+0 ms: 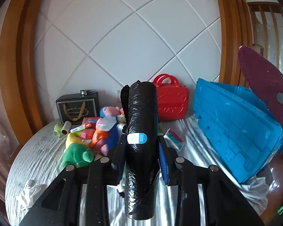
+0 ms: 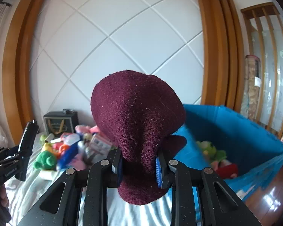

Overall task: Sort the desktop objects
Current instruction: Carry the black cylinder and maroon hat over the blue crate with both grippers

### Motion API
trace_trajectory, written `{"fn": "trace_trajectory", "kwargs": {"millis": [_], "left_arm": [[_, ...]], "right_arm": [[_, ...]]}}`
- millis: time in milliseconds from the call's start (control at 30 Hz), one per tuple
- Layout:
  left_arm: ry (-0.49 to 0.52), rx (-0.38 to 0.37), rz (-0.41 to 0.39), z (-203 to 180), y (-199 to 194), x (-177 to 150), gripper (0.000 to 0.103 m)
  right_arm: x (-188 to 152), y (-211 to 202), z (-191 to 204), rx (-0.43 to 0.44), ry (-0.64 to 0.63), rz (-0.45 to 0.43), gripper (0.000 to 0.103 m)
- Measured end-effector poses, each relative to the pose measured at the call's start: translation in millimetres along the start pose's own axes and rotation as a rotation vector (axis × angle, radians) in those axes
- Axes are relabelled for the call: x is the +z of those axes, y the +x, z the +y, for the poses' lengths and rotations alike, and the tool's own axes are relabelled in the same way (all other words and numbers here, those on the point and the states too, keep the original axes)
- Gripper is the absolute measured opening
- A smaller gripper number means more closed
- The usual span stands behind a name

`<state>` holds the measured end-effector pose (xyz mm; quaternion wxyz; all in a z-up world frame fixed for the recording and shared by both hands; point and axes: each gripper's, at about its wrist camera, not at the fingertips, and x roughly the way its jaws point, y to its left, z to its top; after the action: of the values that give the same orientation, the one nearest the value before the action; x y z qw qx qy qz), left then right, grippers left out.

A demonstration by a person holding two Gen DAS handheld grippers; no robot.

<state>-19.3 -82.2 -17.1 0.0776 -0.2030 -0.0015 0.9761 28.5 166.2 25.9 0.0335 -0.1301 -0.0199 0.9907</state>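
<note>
Left wrist view shows my left gripper (image 1: 142, 150) clamped on a black plastic-wrapped roll with a blue label (image 1: 141, 131), lifted above the counter (image 1: 37, 150). My right gripper (image 2: 139, 166) is pinched shut on a maroon knitted cloth (image 2: 137, 116), also aloft. I judge both are mid-carry toward the blue plastic crate (image 2: 245, 137); next each needs positioning over its open top before release. Only the right wrist view looks inside, where plush toys (image 2: 217, 156) already lie; the left sees its outer wall and the red plastic case (image 1: 171, 99).
</note>
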Motion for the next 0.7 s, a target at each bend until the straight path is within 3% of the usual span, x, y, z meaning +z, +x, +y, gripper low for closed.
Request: {"fn": "trace_trajectory", "kwargs": {"millis": [300, 533, 700], "left_arm": [[0.006, -0.102, -0.135, -208, 8, 50, 0.030], [0.042, -0.185, -0.100, -346, 32, 83, 0.030], [0.083, -0.210, -0.028, -410, 54, 83, 0.030]], "right_arm": [[19, 0, -170, -0.054, -0.055, -0.094, 0.025], [23, 30, -273, -0.110, -0.085, -0.046, 0.025], [10, 46, -319, -0.135, -0.062, -0.005, 0.025]]}}
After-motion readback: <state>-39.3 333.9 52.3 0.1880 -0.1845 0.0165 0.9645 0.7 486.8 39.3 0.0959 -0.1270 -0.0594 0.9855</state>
